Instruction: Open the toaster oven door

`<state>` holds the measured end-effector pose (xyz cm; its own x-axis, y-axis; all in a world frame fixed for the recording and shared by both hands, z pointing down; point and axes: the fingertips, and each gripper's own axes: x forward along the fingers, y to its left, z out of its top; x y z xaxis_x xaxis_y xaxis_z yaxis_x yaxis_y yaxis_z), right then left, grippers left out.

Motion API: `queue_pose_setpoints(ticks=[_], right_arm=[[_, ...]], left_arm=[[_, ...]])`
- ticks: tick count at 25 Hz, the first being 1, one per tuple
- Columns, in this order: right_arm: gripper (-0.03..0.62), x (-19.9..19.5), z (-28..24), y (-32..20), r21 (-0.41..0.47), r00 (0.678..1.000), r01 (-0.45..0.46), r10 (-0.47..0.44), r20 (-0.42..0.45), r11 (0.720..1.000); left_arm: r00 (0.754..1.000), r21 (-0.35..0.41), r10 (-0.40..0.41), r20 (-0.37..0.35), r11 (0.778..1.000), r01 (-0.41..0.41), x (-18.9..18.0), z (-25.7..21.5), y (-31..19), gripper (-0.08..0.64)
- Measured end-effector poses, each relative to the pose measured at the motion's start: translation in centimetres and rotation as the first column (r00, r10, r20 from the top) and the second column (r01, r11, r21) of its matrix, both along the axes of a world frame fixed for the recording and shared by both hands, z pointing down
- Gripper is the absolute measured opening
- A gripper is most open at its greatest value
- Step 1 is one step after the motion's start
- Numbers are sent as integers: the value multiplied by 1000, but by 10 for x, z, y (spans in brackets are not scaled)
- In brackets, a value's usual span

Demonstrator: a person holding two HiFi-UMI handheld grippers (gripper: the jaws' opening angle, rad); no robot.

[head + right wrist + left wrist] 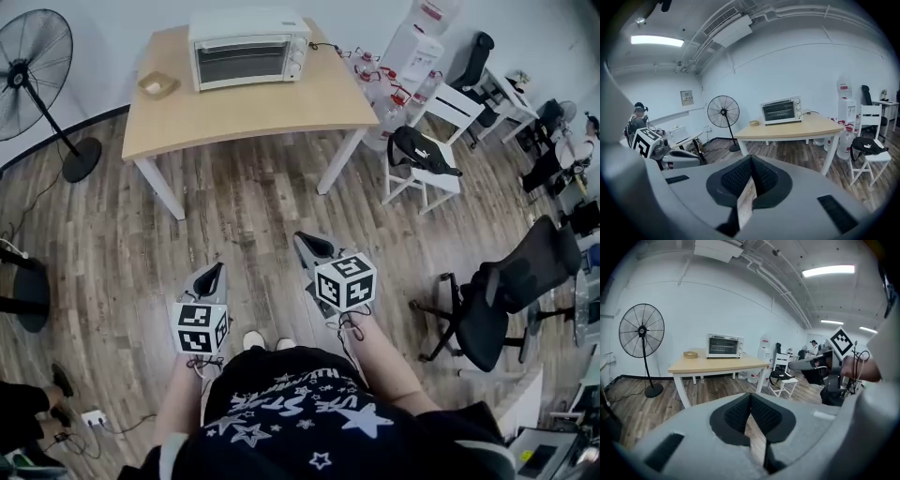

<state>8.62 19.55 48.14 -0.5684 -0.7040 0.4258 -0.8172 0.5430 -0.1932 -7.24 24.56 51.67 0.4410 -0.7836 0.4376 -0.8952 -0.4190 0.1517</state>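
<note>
White metal toaster oven (248,49) sits on the table (244,117), upper middle of the head view, well apart from the left claw (214,277) and right claw (311,248), both closed and empty. Its glass door (239,64) probably hinges stiffly, so hook its top edge.

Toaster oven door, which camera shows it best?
Head view: the door is largest there, shut, seen from above. Both gripper views show it smaller, nearly face-on and far off.
</note>
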Motion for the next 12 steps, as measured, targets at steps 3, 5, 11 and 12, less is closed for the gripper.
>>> queue_pose_setpoints(ticks=[3,5,11,12], right_arm=[[2,-3,4,-2,-6,1000,-23,23,17,1000],[3,-5,5,-4,-6,998,-49,49,40,999],[5,-11,-12,-14,26,985,-123,118,126,992],[6,-11,-15,-16,27,984,-125,121,129,992]], left_arm=[[1000,-18,-10,-13,1000,10,-9,8,3,20],[1000,-14,-8,-14,1000,8,-16,9,2,20],[1000,23,1,-10,1000,-1,-39,2,-13,20],[1000,27,-2,-13,1000,2,-41,0,-16,20]])
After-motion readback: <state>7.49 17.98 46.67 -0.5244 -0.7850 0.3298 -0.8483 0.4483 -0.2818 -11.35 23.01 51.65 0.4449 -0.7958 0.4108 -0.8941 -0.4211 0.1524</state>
